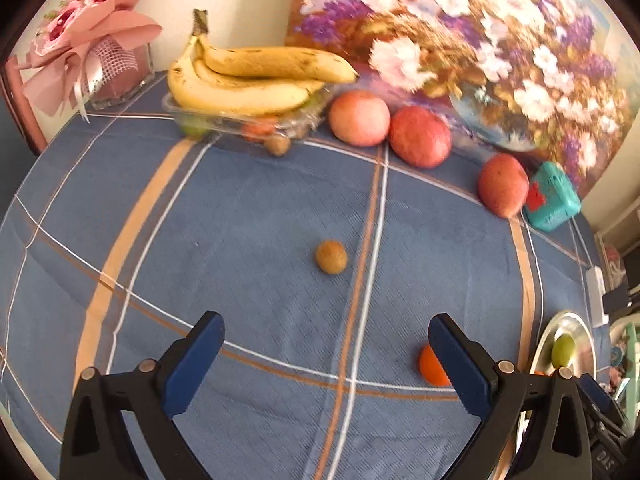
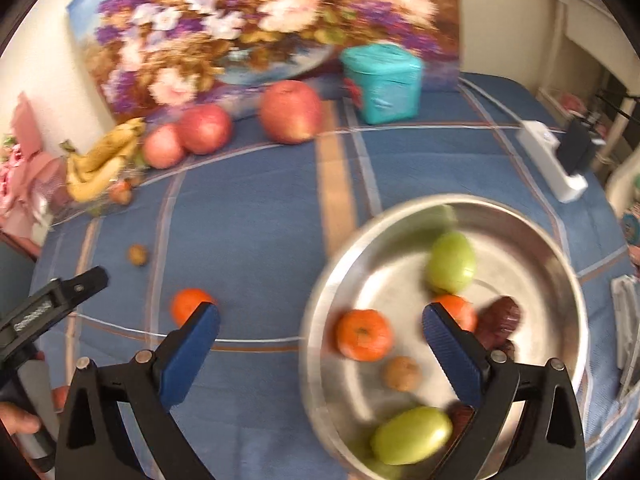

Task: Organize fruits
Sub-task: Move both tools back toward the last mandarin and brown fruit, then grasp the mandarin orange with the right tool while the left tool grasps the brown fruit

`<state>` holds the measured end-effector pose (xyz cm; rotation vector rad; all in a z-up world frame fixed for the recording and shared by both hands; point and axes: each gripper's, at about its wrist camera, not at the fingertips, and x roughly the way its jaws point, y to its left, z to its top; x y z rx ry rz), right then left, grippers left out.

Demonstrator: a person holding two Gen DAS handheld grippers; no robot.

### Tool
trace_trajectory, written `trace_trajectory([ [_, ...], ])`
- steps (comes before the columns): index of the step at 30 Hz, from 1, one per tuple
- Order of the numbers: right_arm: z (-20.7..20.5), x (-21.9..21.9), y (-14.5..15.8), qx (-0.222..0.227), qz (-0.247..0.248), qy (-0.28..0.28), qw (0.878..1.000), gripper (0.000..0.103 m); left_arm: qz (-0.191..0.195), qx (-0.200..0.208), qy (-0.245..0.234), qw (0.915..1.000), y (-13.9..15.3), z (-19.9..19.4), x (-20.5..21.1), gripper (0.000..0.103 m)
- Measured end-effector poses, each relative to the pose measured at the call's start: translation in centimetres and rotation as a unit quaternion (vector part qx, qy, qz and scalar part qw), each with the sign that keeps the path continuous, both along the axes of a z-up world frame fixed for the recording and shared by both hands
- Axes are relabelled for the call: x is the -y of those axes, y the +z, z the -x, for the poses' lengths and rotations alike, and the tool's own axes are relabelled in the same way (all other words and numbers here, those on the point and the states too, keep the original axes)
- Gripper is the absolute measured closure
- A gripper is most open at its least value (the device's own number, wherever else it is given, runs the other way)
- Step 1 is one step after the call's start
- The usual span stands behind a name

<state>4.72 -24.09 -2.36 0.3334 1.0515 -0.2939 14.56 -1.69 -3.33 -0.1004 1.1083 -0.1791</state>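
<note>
My left gripper (image 1: pixel 326 338) is open and empty above the blue checked cloth. A small brown fruit (image 1: pixel 331 257) lies ahead of it, and a tangerine (image 1: pixel 432 366) sits beside its right finger. My right gripper (image 2: pixel 320 328) is open and empty at the left rim of a metal plate (image 2: pixel 560 248). The plate holds a tangerine (image 2: pixel 363 335), a second tangerine (image 2: pixel 458 312) behind my right finger, two green fruits (image 2: pixel 451 263), a small brown fruit (image 2: pixel 401 373) and dark red fruits (image 2: pixel 502 320). The loose tangerine (image 2: pixel 188 305) and small brown fruit (image 2: pixel 138 255) lie left of the plate.
Three red apples (image 1: pixel 419 136) line the back by a flower painting (image 1: pixel 480 40). Bananas (image 1: pixel 248 76) rest on a clear tray (image 1: pixel 224 120) of fruit. A teal box (image 1: pixel 554 196), a pink bouquet (image 1: pixel 92 32) and a white power strip (image 2: pixel 552 160) stand around the edges.
</note>
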Motion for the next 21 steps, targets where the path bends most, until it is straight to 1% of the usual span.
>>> trace_trajectory([
  [3, -1.3, -1.8, 0.2, 0.011, -0.016, 0.023, 1.000, 0.002, 0.010, -0.005, 0.001, 0.9999, -0.5, -0.8, -1.1, 0.000],
  [5, -2.1, -3.0, 0.2, 0.012, -0.013, 0.040, 0.999, 0.002, 0.013, -0.001, 0.004, 0.9999, -0.6, -1.3, -1.7, 0.000],
  [8, -3.0, -4.4, -0.2, 0.007, -0.021, 0.058, 0.998, 0.002, 0.007, 0.002, -0.007, 0.9999, -0.9, -2.3, -2.1, 0.000],
  [10, -3.7, -4.9, -1.0, -0.002, -0.033, 0.067, 0.997, 0.002, -0.004, -0.003, -0.017, 0.9998, -1.2, -2.9, -2.0, 0.000],
  [12, -4.4, -5.5, -1.9, -0.016, -0.036, 0.074, 0.997, 0.002, 0.006, -0.018, -0.026, 0.9995, -1.8, -3.8, -1.9, 0.000],
  [15, -5.2, -6.2, -3.3, -0.041, -0.032, 0.082, 0.995, 0.002, 0.013, -0.026, -0.024, 0.9993, -2.4, -4.8, -1.9, 0.000],
  [20, -6.4, -7.1, -5.1, -0.060, -0.041, 0.097, 0.993, 0.003, 0.007, -0.037, -0.036, 0.9987, -3.6, -6.4, -0.8, 0.001],
  [21, -6.6, -7.2, -5.5, -0.064, -0.041, 0.100, 0.992, 0.006, 0.009, -0.043, -0.040, 0.9982, -4.0, -6.7, -0.5, 0.007],
])
